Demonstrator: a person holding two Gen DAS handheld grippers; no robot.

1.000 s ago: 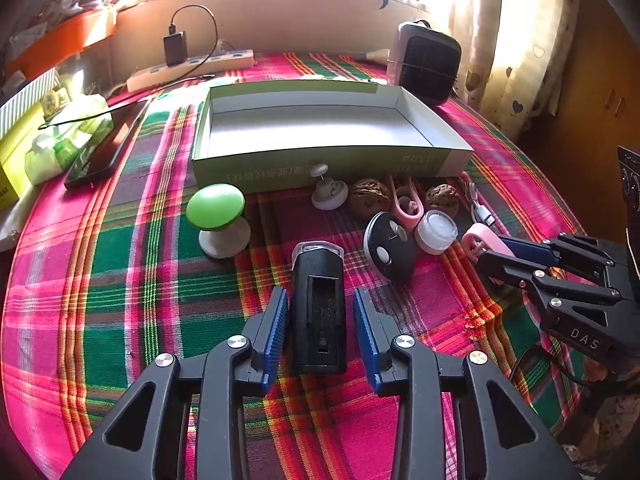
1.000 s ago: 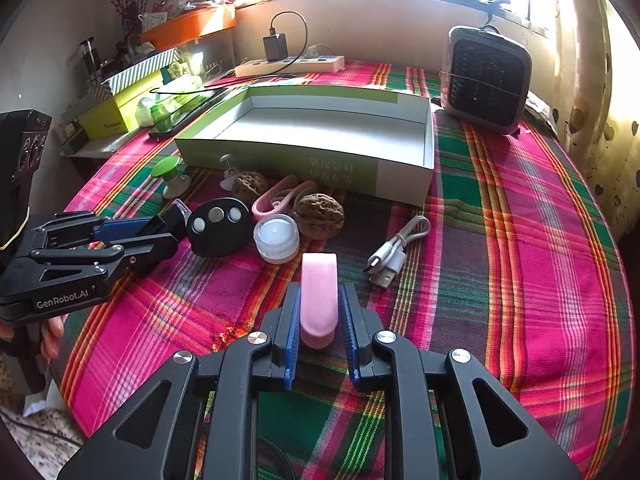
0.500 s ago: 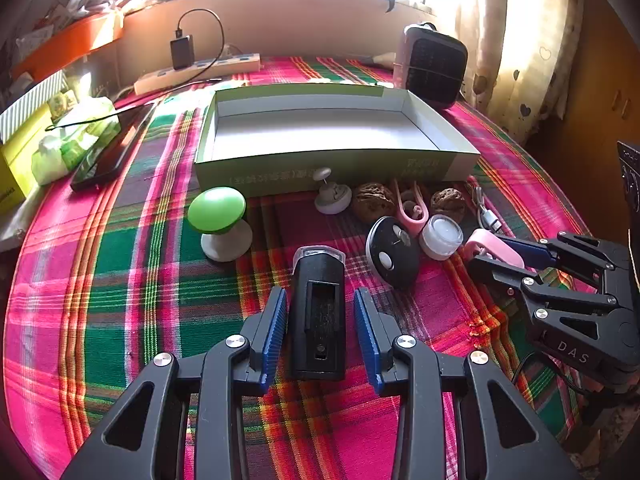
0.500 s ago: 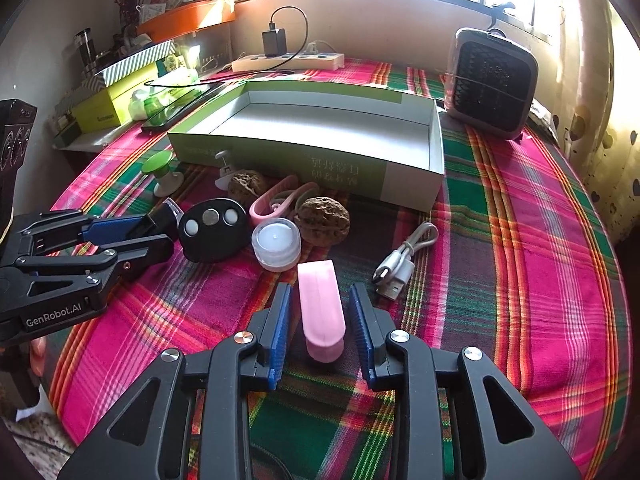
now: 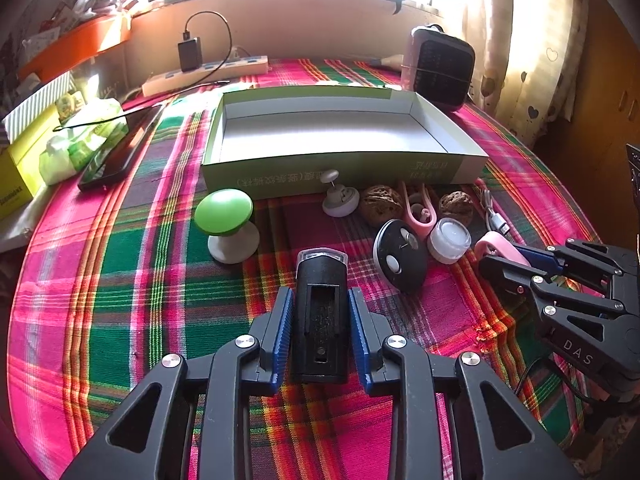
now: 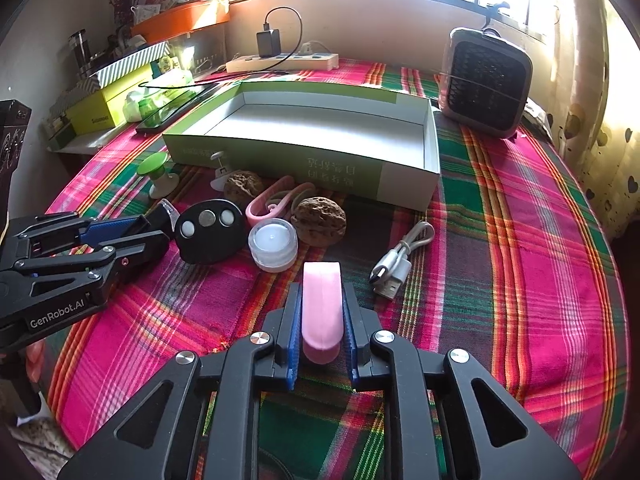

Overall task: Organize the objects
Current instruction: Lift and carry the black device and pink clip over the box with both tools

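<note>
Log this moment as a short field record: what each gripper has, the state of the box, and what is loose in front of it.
left gripper: jaws just closed, pads against black bike light
right gripper: jaws just closed, shut on pink case
green box: open, nothing inside
loose in front of box: black key fob, white jar, two walnuts, pink clip, USB cable, green knob
surface: plaid tablecloth

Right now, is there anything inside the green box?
No, the green box shows only its bare white floor; the small things lie on the cloth in front.
</note>
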